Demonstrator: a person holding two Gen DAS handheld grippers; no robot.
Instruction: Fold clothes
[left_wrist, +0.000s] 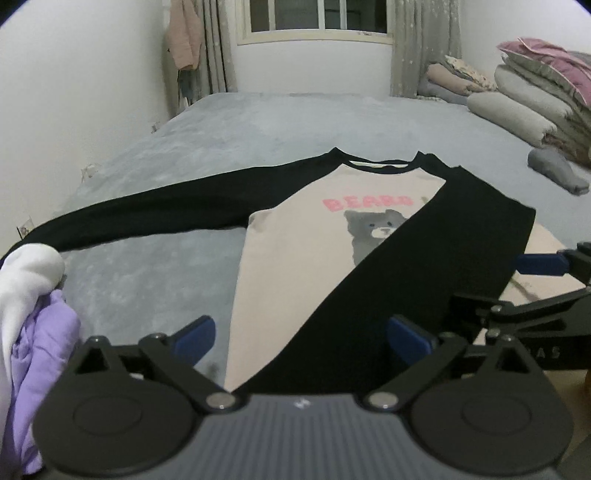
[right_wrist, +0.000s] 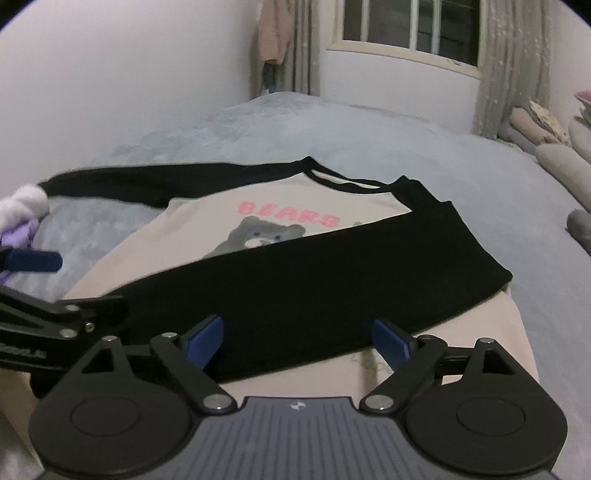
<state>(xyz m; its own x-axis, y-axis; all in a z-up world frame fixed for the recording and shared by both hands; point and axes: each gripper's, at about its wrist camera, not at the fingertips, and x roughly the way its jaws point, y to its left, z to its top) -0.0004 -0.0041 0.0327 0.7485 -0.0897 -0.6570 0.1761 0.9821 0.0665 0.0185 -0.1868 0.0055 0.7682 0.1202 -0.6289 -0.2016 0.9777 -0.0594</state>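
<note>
The shirt lies face up on the bed, collar away from me, so its hem sits near both my claws. Its right sleeve is already laid slantwise across the chest, covering part of the bear print; I judge that is the first fold. The left sleeve stretches out flat toward a white and purple bundle, waiting its turn.

My left claw hovers low over the hem, jaws spread, pinching nothing. My right claw hangs just beside it over the folded sleeve's cuff end, spread too and empty. Both point along the shirt toward the collar, level and close together, the left's fingers reaching into the right's view.
</note>
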